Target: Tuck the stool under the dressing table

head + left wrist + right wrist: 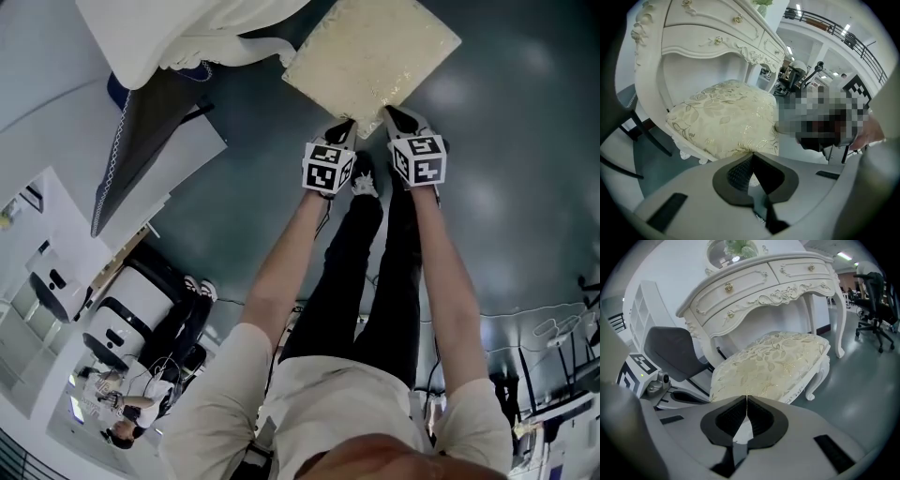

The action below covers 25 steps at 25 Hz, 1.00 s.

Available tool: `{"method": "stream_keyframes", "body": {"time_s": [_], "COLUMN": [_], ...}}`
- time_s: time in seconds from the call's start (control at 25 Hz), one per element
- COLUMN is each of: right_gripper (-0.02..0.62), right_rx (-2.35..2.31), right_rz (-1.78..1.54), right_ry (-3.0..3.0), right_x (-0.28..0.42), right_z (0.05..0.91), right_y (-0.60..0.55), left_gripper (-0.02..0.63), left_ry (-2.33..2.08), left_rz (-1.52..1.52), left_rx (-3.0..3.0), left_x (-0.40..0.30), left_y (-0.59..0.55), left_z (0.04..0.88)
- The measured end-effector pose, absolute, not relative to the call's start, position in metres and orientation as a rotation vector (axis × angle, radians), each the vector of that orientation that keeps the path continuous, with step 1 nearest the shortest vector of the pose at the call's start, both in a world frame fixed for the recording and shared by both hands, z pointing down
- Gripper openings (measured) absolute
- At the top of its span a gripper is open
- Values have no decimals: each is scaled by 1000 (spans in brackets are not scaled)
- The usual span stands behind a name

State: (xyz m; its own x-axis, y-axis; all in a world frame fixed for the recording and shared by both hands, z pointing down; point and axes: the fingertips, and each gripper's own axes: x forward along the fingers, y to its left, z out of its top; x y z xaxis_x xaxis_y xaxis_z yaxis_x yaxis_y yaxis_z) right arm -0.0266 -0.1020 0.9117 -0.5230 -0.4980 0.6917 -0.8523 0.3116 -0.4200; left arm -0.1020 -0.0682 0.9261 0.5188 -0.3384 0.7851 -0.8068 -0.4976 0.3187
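The stool point(370, 47) has a cream floral cushion and white carved legs, and stands on the grey floor in front of the white dressing table point(187, 28). In the head view, both grippers are at the stool's near corner. My left gripper point(345, 127) is shut, its tips against the cushion edge. Just to its right, my right gripper point(398, 117) is also shut and touches the same corner. In the left gripper view, the stool point(726, 117) sits partly under the table point(717, 33), beyond the left gripper point(751, 154). From the right gripper point(746, 397), the stool point(773, 357) lies below the drawers point(759, 287).
A dark grey chair point(141, 131) stands left of the stool, close to the table. A black office chair point(876, 301) is off to the right. A white machine point(131, 309) and a person point(122, 403) are behind me to the left.
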Motion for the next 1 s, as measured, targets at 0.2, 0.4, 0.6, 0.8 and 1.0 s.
{"method": "stream_keyframes", "body": {"time_s": [0.2, 0.4, 0.6, 0.8, 1.0], "right_gripper": [44, 44, 44, 44, 44], "right_rx": [1147, 1135, 1196, 1292, 1417], "right_rz": [1072, 1051, 1006, 997, 977], "right_ry": [-2154, -2164, -2161, -2114, -2081], "right_x": [-13, 17, 64, 131, 184], "right_z": [904, 894, 886, 874, 863], "right_y": [-114, -126, -141, -144, -149], "left_gripper": [15, 15, 15, 15, 15], "left_ry": [-908, -944, -996, -1005, -1049], "left_rz": [926, 962, 945, 953, 923], "left_rx": [2052, 2018, 1996, 1989, 1975], "left_x": [-86, -64, -36, 1, 27], "left_y": [-82, -104, -134, -161, -184], "left_z": [924, 923, 918, 909, 908]}}
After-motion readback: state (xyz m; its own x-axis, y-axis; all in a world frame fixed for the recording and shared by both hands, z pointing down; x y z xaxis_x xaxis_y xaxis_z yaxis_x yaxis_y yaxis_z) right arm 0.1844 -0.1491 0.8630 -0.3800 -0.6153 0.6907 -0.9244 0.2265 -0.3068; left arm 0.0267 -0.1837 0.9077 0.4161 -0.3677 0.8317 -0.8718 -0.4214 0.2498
